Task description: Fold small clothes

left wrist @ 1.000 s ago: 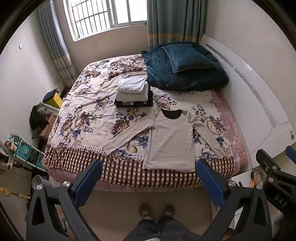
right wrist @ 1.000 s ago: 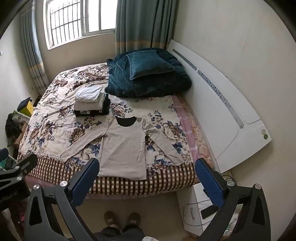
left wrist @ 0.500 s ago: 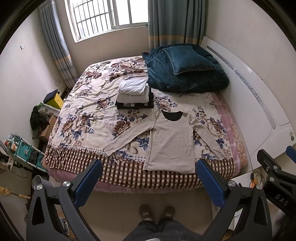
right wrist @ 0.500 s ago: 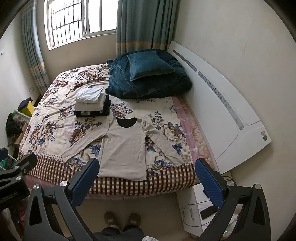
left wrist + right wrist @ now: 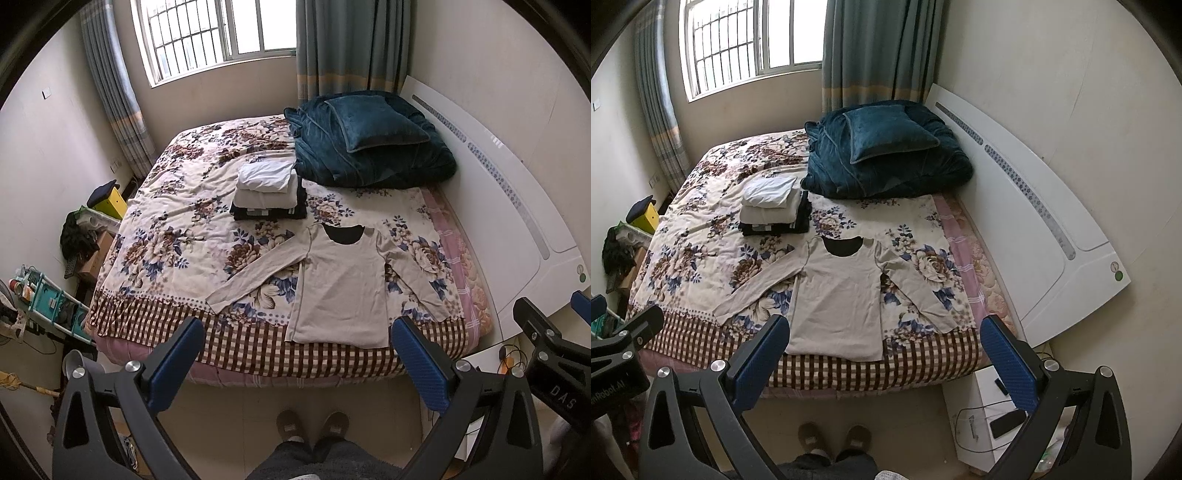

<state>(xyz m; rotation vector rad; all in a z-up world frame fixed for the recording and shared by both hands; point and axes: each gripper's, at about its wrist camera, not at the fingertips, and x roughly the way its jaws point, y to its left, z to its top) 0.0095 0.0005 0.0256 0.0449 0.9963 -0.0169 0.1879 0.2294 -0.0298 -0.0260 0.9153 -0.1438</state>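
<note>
Two grippers hang in the air short of the bed's foot edge, above the floor, and neither touches any cloth. The left gripper has its jaws spread wide with nothing between them, and the right gripper is likewise spread wide and holds nothing. A beige long-sleeved top lies flat and face up on the bed, its hem just at the checked border along the foot edge and its dark-lined neckline toward the middle of the bed. One sleeve runs out at a slant toward the foot-left corner, its cuff near the checked border; the other sleeve slants toward the foot-right corner beside the pink strip of mattress. Just beyond the neckline, near the middle of the bed, sits a stack of folded clothes, white pieces on top of dark ones. Behind that stack, at the far right corner against the white headboard, a dark teal blanket is heaped with a teal pillow on top. From the right wrist view the top sits between the two blue finger pads, apart from both. The person's slippers stand on the floor below the foot edge.
</note>
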